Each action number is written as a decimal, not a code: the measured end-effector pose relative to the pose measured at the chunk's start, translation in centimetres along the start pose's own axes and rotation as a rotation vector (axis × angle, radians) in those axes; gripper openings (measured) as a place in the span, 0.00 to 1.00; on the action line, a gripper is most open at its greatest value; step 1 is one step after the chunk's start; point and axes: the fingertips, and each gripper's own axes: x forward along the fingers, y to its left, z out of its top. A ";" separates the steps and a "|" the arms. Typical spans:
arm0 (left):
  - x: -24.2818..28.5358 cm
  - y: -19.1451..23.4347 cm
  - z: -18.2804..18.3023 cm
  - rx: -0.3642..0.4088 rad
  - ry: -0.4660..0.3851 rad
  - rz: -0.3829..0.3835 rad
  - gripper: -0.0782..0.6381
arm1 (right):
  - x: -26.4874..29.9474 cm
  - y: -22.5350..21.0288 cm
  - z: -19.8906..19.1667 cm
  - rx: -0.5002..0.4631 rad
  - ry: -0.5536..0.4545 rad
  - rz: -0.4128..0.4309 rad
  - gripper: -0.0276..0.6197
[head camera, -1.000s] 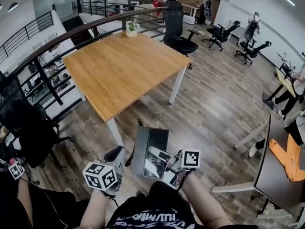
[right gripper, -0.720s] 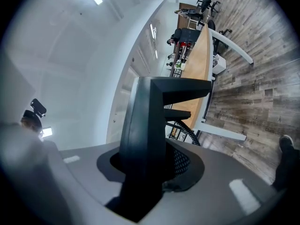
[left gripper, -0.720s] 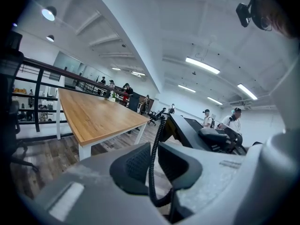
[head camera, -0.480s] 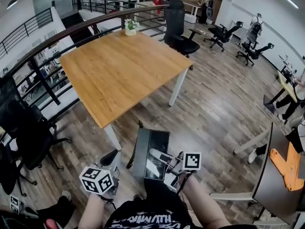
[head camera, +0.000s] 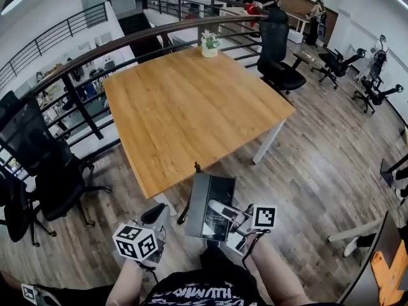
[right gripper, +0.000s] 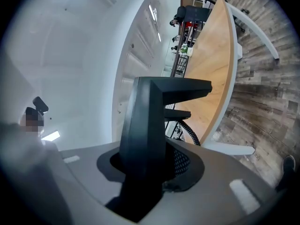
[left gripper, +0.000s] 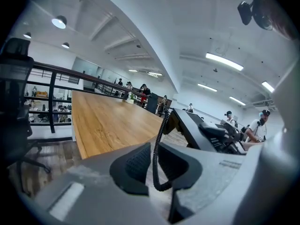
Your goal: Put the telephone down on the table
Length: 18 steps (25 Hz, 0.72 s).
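My right gripper (head camera: 224,225) is shut on a black desk telephone (head camera: 210,212), which hangs upright over the floor just short of the near edge of the wooden table (head camera: 191,107). In the right gripper view the telephone's body (right gripper: 150,125) stands as a dark slab between the jaws of that gripper (right gripper: 154,168). The coiled cord (head camera: 186,209) drops from the telephone's left corner. My left gripper (head camera: 156,212) is beside the telephone on its left. In the left gripper view the cord (left gripper: 161,130) runs down between the pads of this gripper (left gripper: 156,161), which close on it. The telephone (left gripper: 197,130) lies to the right there.
A small potted plant (head camera: 209,43) stands at the table's far edge. Black office chairs (head camera: 38,164) stand left of the table and another (head camera: 280,50) at its far right. A dark railing (head camera: 95,50) curves behind the table. Several people are at the back.
The table has come nearer and now fills the middle of the head view. Both grippers and the telephone have travelled toward its near edge. Neither grip has changed.
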 end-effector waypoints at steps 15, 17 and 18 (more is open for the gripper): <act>9.5 2.1 6.1 -0.046 -0.046 0.129 0.18 | 3.2 -4.0 12.9 0.007 0.089 0.069 0.29; 10.4 2.4 6.3 -0.049 -0.051 0.134 0.18 | 3.5 -4.5 14.0 0.001 0.094 0.065 0.29; 10.8 2.6 6.5 -0.053 -0.050 0.139 0.18 | 3.7 -4.6 14.4 0.003 0.095 0.063 0.29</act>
